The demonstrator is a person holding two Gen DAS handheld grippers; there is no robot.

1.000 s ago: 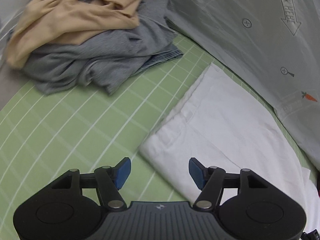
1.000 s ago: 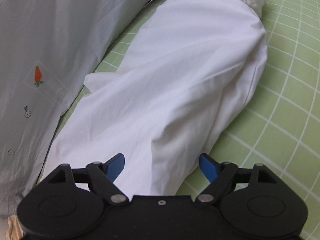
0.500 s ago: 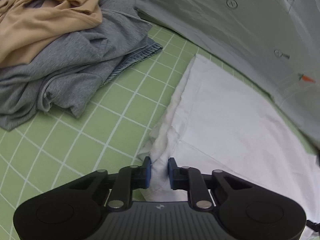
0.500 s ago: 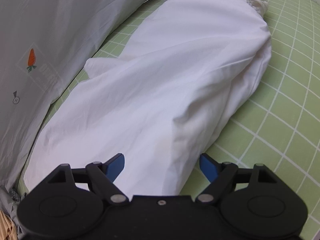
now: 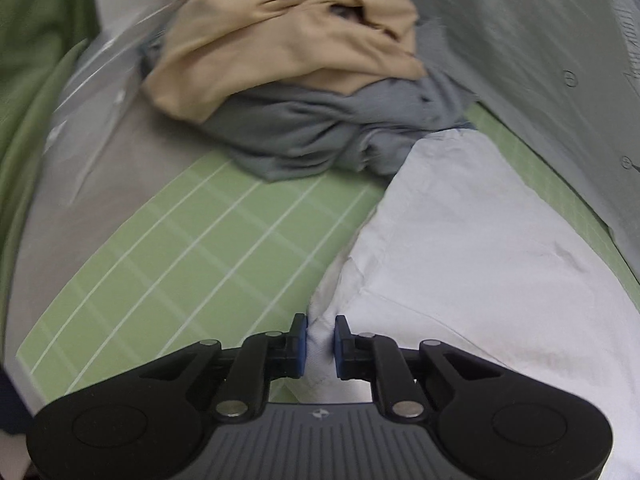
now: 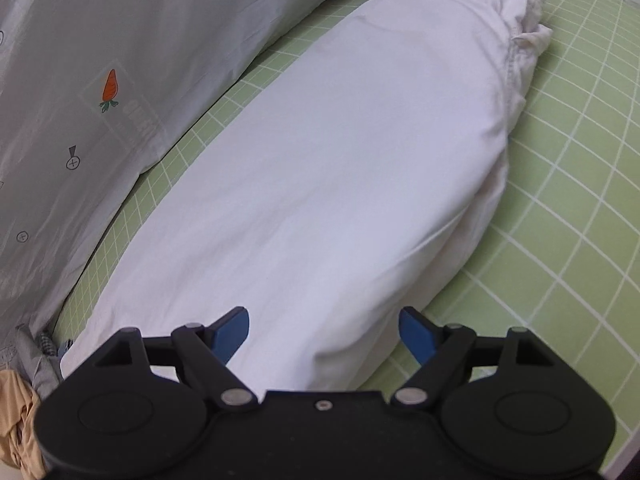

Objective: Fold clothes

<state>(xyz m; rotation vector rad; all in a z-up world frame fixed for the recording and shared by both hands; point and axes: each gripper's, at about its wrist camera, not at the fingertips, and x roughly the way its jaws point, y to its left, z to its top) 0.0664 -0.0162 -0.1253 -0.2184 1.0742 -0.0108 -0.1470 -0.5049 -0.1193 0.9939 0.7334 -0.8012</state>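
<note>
The left gripper (image 5: 321, 346), open a second ago, now pinches the near corner of the white garment (image 5: 480, 248), lifted off the green grid mat (image 5: 192, 248). The right gripper (image 6: 324, 330) remains wide apart over the cloth. The garment's long axis runs away from both cameras, beside the grey bag (image 6: 120, 80), towards the tan and grey clothes pile (image 5: 296, 80).

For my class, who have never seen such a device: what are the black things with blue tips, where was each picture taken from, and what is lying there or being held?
They are two hand-held grippers, each carrying a camera that looks along its fingers. In the left camera's picture, the left gripper pinches the edge of a white garment on a green checked mat; a tan garment sits on a grey garment behind. In the right camera's picture, the right gripper is open above the same white garment.
</note>
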